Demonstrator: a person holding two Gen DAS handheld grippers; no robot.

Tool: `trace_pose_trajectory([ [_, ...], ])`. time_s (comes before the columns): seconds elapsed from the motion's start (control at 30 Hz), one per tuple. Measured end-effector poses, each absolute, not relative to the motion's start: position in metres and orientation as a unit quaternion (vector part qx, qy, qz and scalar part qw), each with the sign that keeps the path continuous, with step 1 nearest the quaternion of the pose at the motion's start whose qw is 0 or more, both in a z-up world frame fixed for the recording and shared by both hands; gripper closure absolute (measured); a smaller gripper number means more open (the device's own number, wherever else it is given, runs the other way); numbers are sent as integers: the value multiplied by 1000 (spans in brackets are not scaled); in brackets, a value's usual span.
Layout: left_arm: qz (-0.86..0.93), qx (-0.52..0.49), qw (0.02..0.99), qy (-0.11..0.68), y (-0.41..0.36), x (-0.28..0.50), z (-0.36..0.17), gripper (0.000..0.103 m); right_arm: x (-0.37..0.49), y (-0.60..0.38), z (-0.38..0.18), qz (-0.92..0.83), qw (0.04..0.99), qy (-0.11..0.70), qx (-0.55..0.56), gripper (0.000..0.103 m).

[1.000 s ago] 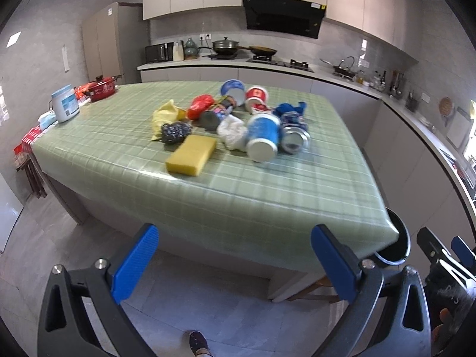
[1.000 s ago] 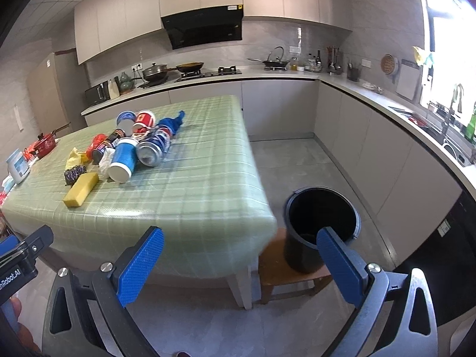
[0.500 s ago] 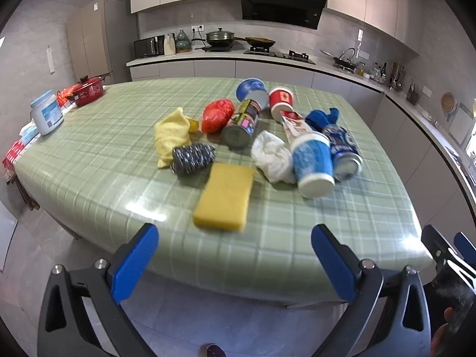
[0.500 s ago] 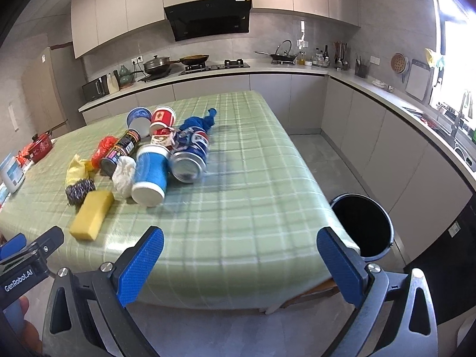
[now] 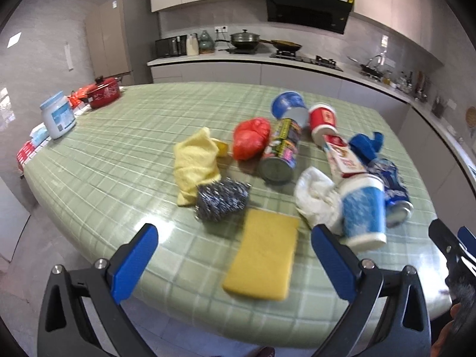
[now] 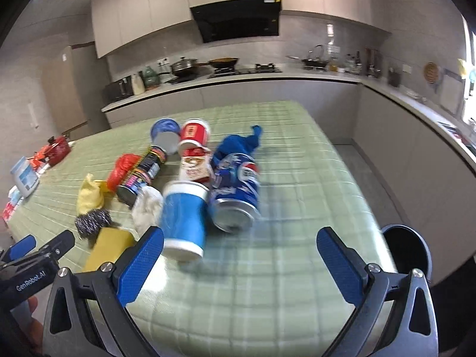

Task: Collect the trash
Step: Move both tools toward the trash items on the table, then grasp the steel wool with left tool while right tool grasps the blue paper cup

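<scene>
A heap of trash lies on the green checked table (image 5: 125,160): a yellow sponge (image 5: 263,263), a steel scourer (image 5: 221,199), a yellow cloth (image 5: 195,163), a red bag (image 5: 250,139), a dark can (image 5: 282,151), white crumpled paper (image 5: 316,199), a blue paper cup (image 5: 363,214) and a blue soda can (image 6: 238,193). My left gripper (image 5: 232,264) is open, empty, just short of the sponge. My right gripper (image 6: 241,264) is open, empty, close before the blue cup (image 6: 184,220) and soda can. A black bin (image 6: 410,250) stands beside the table's right edge.
A red cup (image 6: 195,136), a blue lid (image 6: 165,129) and a blue bag (image 6: 238,145) lie behind the heap. A white tub (image 5: 58,114) and a red pot (image 5: 104,92) stand at the table's far left. Kitchen counters (image 6: 297,74) run along the back and right walls.
Both grippers have moved forward toward the table, so the heap now looms much larger and closer. The bin has slid to the right edge of the right wrist view. Jaws stay open.
</scene>
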State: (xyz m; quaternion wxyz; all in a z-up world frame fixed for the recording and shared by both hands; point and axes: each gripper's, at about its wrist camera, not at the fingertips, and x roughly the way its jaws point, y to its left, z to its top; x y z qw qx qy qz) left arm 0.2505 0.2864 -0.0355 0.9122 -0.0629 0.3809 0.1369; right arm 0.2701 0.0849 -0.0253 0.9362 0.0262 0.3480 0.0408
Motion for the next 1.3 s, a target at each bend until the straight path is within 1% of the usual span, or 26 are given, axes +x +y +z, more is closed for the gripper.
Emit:
trace_pose_trajectory([
  [0.17, 124, -74, 905, 400, 303, 274, -46, 1, 292, 101, -33, 60, 930, 360, 30, 0],
  [0.23, 112, -69, 905, 404, 308, 284, -52, 3, 299, 110, -37, 56, 930, 362, 33, 1],
  [0.3, 96, -68, 902, 416, 316, 296, -60, 8, 304, 118, -43, 51, 928, 368, 35, 4],
  [0.33, 88, -70, 900, 422, 318, 299, -62, 9, 307, 123, -48, 49, 926, 373, 37, 7],
  [0.4, 70, -70, 896, 432, 324, 308, -70, 17, 313, 132, -55, 44, 921, 385, 40, 9],
  [0.43, 62, -69, 894, 437, 327, 312, -74, 19, 315, 136, -59, 39, 920, 388, 40, 9],
  [0.5, 40, -74, 890, 449, 334, 319, -82, 28, 318, 143, -65, 32, 918, 394, 39, 12],
  [0.53, 32, -78, 887, 453, 336, 320, -85, 31, 319, 147, -68, 28, 916, 397, 38, 16],
  [0.57, 23, -81, 884, 459, 339, 323, -88, 36, 320, 149, -70, 26, 915, 401, 39, 20],
  [0.6, 16, -82, 882, 463, 340, 325, -90, 41, 321, 151, -73, 24, 912, 406, 41, 22],
  [0.63, 7, -85, 880, 467, 343, 326, -93, 43, 323, 153, -75, 20, 910, 411, 43, 24],
  [0.7, -9, -91, 878, 470, 345, 326, -95, 53, 324, 154, -79, 11, 908, 416, 47, 24],
  [0.73, -15, -91, 878, 469, 346, 325, -95, 54, 325, 154, -81, 9, 907, 418, 50, 24],
  [0.8, -25, -90, 879, 467, 348, 324, -94, 59, 326, 154, -84, 6, 905, 421, 57, 30],
  [0.83, -28, -90, 880, 466, 349, 323, -95, 61, 328, 155, -87, 7, 904, 424, 58, 38],
  [0.87, -34, -90, 880, 465, 349, 322, -94, 63, 329, 157, -89, 10, 902, 427, 59, 42],
  [1.03, -51, -91, 881, 462, 354, 320, -91, 71, 333, 158, -92, 8, 903, 425, 63, 42],
  [1.07, -54, -91, 882, 460, 354, 319, -90, 80, 333, 159, -92, 10, 903, 424, 63, 43],
  [1.3, -56, -86, 884, 456, 349, 321, -82, 82, 328, 166, -87, 33, 906, 418, 55, 44],
])
